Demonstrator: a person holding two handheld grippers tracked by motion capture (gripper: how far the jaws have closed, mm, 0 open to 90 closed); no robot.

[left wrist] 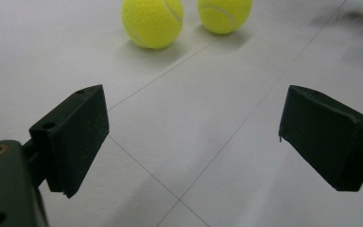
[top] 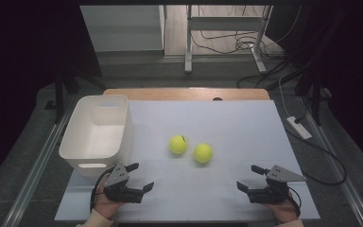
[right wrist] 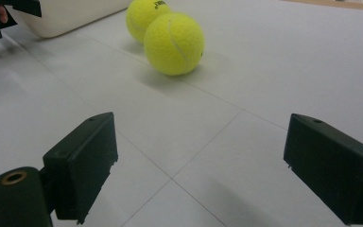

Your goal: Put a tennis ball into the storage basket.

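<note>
Two fuzzy yellow tennis balls, the left ball (top: 178,144) and the right ball (top: 203,152), lie just beside each other mid-table on the white table top (top: 227,123), right of the white bin (top: 97,130). Both sit beyond the grippers. The left gripper (top: 141,177) and right gripper (top: 250,177) rest near the front edge, jaws spread wide, holding nothing.

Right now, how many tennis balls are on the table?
2. One tennis ball lies near the middle of the white table, closer to the white bin. The other ball sits just to its right, slightly nearer the person. None seems hidden; the bin looks empty.
</note>
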